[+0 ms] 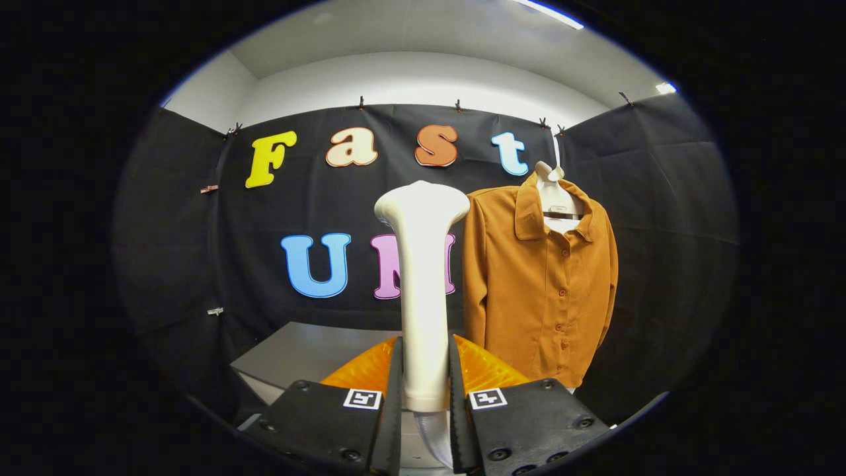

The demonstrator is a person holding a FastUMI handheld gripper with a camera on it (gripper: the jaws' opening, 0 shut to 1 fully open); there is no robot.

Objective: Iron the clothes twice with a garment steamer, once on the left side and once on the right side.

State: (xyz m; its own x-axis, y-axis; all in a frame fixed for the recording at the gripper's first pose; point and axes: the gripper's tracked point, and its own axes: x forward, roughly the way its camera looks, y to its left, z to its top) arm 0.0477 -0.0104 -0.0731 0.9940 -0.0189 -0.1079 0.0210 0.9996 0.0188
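steamer clamped upright, shirt hanging just to its right

the hand-held gripper (424,387) is clenched on the garment steamer (423,291), both fingers pressing the lower part of its handle from either side. the steamer stands upright between the fingers, pale cream body, narrow shaft widening into a flared head at the top. a clear hose (433,436) curls out from under its base, low between the fingers.

beyond the fingers and to the right of the steamer hangs the shirt (538,291), rust-orange, long sleeved, buttoned down the front, collar open. it is on a white hanger (554,192) whose hook goes up to the top of the black cloth wall. the shirt faces the camera, hanging straight, sleeves down at its sides. the steamer head sits beside the shirt's near shoulder; in this view their edges almost meet, but whether they touch or the shirt is further back i cannot tell.

a grey counter (297,354) lies low behind the fingers, to the left of the steamer. its right part is hidden by the gripper. black cloth covers the booth walls, white wall and ceiling above it.
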